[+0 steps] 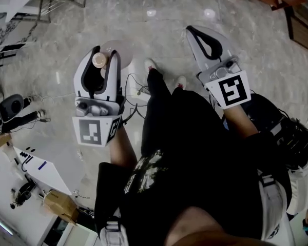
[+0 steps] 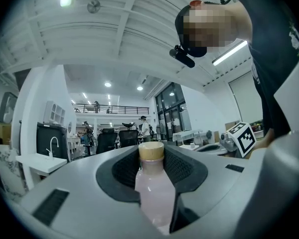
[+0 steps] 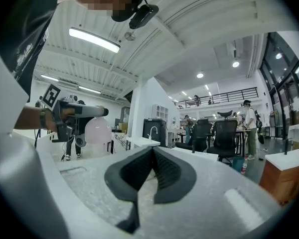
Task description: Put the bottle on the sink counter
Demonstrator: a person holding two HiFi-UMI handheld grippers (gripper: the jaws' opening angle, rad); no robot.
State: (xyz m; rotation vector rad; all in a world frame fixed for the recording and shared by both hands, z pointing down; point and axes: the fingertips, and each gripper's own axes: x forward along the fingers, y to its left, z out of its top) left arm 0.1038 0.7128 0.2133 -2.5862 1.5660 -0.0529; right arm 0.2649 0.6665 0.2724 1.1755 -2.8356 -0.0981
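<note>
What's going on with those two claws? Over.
Left gripper clamped on pink bottle. Right gripper shut, empty. Sink counter ahead, bottle not there yet.

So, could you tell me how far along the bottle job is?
Done: the left gripper has the pink bottle clamped between its jaws. In hand: carrying it above the floor. Left: setting it on the sink counter ahead. The right gripper is shut, empty.

pale marble floor (image 1: 159,40); thin cables (image 1: 135,89) lie on it
</note>
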